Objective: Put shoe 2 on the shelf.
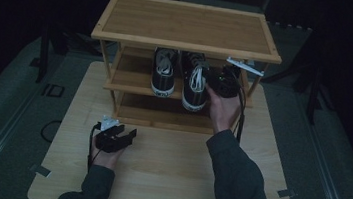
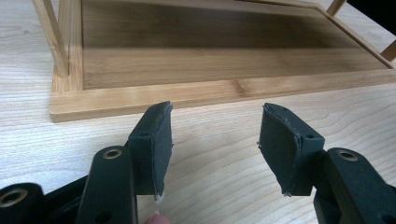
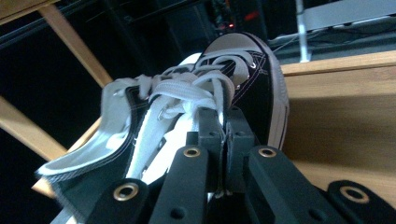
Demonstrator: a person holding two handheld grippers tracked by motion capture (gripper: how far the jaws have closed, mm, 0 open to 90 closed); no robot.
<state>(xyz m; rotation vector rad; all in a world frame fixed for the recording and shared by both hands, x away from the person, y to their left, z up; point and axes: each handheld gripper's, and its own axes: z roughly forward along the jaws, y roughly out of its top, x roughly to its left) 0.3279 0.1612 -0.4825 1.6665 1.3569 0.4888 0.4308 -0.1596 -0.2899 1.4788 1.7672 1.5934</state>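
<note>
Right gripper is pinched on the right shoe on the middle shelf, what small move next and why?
Probably nudge the right shoe further in: its heel overhangs the middle shelf, beyond the left shoe. The right gripper is clamped on its side wall.

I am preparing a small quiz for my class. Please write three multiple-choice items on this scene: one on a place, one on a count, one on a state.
1. Where do the shoes stand?
A. top shelf
B. middle shelf
C. table

2. How many shoes are on the rack?
A. one
B. two
C. four

3. How are the left tongs?
A. open, holding nothing
B. shut on a lace
C. shut on the rack

Answers:
1 B: both shoes sit on the middle shelf of the rack.
2 B: two black shoes stand side by side.
3 A: the left tongs gape over the bare table.
</note>
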